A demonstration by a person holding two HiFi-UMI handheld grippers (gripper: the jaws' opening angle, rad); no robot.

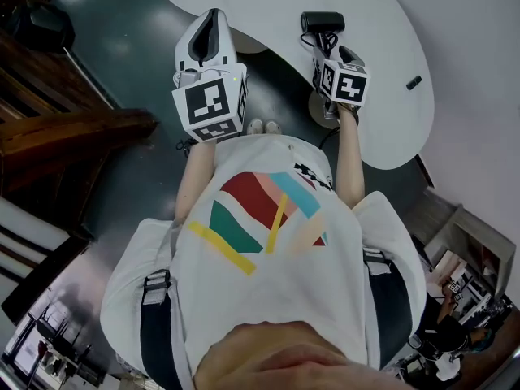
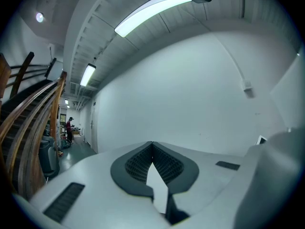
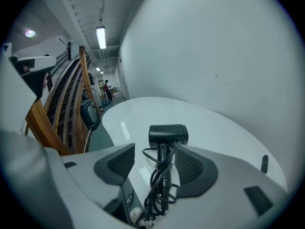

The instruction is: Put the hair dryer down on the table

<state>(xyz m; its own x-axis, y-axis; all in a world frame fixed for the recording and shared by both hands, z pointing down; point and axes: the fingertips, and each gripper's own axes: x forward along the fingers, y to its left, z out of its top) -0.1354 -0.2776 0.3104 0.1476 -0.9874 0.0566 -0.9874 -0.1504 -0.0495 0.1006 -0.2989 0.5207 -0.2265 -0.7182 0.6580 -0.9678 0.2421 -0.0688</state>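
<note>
In the head view, the person stands at the rim of a white curved surface (image 1: 268, 6) in the upper part of the frame. The right gripper (image 1: 331, 55), right of centre, carries the black hair dryer (image 1: 322, 23) with its head farthest from the body and already over the surface. That reach suits the set-down, since the dryer need only be lowered. The left gripper (image 1: 211, 19), at upper centre-left, is raised beside the rim with nothing in it. It appears parked there, clear of the working side. A small dark object (image 1: 414, 82) lies on the surface near its right rim, well apart from the dryer.

In the left gripper view, the left gripper (image 2: 152, 144) has its jaws pressed together at the tips, with nothing between them. They aim at a bare white wall (image 2: 190, 89), not at the surface.

In the right gripper view, the right gripper (image 3: 153, 156) pinches the hair dryer (image 3: 168, 134) by its handle, with the cable wound round it. The handle lies against the pad on the right of the frame. A gap shows beside the other pad near the tips, so the hold seems to sit lower, on the cable bundle. The dryer's head stands beyond the jaw tips, over the surface (image 3: 214, 123) at mid-frame. Whether it touches cannot be told.
</note>
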